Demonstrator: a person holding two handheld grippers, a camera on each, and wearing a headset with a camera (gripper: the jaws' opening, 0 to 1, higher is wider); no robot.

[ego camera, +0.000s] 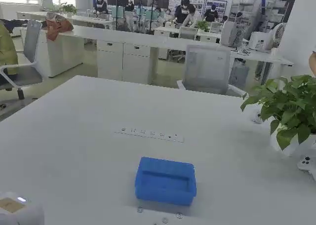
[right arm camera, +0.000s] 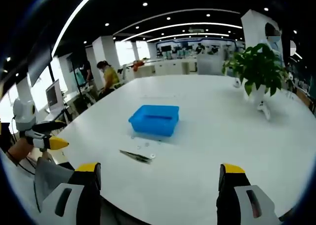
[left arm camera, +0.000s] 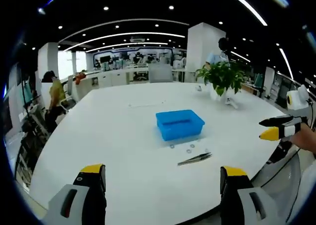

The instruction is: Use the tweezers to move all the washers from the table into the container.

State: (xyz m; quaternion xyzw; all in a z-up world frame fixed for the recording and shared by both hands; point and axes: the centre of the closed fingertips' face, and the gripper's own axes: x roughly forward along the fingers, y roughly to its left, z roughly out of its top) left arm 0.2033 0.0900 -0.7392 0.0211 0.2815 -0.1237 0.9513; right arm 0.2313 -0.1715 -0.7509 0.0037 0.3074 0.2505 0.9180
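Observation:
A blue rectangular container (ego camera: 165, 180) stands open-topped on the white table (ego camera: 74, 136). Small metal washers (ego camera: 140, 209) lie on the table just in front of it, with more washers (left arm camera: 189, 150) scattered there. Closer to me than the washers lie the metal tweezers (left arm camera: 195, 158), flat on the table. My left gripper (left arm camera: 163, 170) is open and empty, held off the table's near edge, well short of the tweezers. My right gripper (right arm camera: 158, 168) is also open and empty, off the edge further right, with the tweezers (right arm camera: 136, 156) and container (right arm camera: 154, 119) ahead of it.
A potted plant (ego camera: 289, 109) stands at the table's right side with a small white object (ego camera: 307, 163) beside it. A row of sockets (ego camera: 149, 134) is set into the tabletop beyond the container. Chairs, desks and several people are further back.

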